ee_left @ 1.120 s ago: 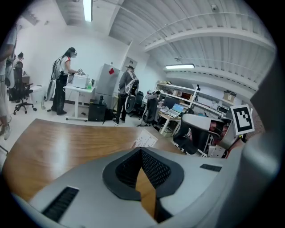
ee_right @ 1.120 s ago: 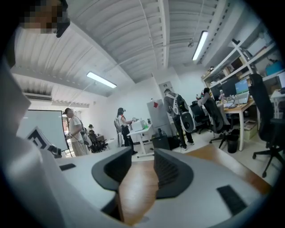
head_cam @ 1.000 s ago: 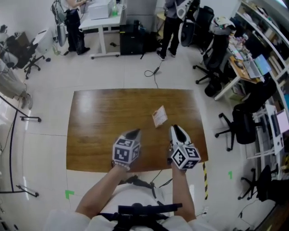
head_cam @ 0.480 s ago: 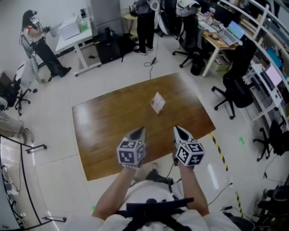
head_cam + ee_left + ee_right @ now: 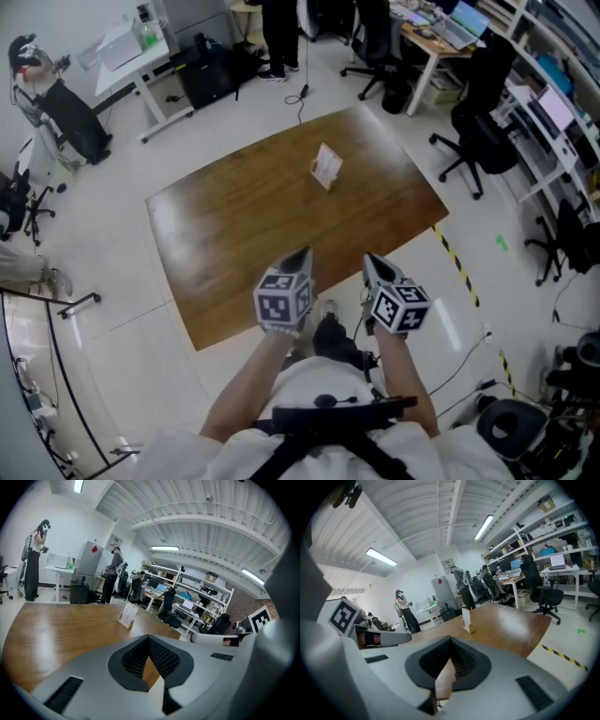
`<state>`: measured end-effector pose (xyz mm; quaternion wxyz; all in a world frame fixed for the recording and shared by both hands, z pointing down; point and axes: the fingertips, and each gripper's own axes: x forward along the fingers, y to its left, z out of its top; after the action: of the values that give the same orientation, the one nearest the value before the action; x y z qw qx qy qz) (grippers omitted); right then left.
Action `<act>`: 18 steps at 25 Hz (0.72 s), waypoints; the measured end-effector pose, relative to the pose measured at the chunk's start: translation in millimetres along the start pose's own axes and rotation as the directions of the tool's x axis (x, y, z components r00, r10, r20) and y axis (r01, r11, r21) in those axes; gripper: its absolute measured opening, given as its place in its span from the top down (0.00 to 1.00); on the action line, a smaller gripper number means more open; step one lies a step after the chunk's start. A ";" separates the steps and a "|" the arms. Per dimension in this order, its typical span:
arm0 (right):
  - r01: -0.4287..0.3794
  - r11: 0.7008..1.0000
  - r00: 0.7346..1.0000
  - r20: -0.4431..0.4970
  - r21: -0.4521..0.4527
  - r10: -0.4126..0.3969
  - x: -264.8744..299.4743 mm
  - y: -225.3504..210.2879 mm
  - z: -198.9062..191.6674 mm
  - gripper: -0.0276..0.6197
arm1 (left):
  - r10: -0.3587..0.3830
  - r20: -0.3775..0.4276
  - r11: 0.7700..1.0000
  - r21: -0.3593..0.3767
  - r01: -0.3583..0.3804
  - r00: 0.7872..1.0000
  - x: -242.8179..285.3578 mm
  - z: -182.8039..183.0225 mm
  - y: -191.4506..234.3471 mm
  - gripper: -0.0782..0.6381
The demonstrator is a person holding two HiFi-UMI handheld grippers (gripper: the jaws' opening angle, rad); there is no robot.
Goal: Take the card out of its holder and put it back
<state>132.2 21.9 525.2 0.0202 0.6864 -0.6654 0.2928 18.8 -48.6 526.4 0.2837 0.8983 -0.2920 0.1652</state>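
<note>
While left gripper [image 5: 305, 253] and right gripper [image 5: 369, 260] sit closed, one card holder [image 5: 326, 168] stands ahead

Table [image 5: 234, 225]: mid-floor.
Holder [image 5: 323, 180]: upright on the table's far right part, with the card [image 5: 327, 162] in it.
Left gripper [image 5: 301, 255] and right gripper [image 5: 372, 262]: side by side over the table's near edge, well apart from the holder.
Desk [image 5: 127, 52]: behind the table, to the left; a person [image 5: 52, 94] stands left of it.
Office chair [image 5: 483, 117]: right of the table.
Striped floor tape [image 5: 457, 267]: on the floor by the table's right corner.
</note>
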 end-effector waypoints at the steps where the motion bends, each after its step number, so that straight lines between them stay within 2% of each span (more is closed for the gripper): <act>1: -0.001 1.000 1.000 0.004 0.002 0.001 -1.2 0.6 -0.5 0.96 | -0.003 -0.001 1.000 0.000 0.003 1.000 -0.8 -0.8 -1.2 0.90; 18: -0.040 0.999 0.999 0.020 -0.036 0.041 8.0 15.2 16.2 0.96 | -0.005 0.021 1.000 0.006 0.005 1.000 -5.1 9.1 -3.1 0.90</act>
<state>123.7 6.2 509.7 0.0196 0.6752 -0.6844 0.2744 18.0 -49.8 515.6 0.2782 0.9016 -0.2923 0.1558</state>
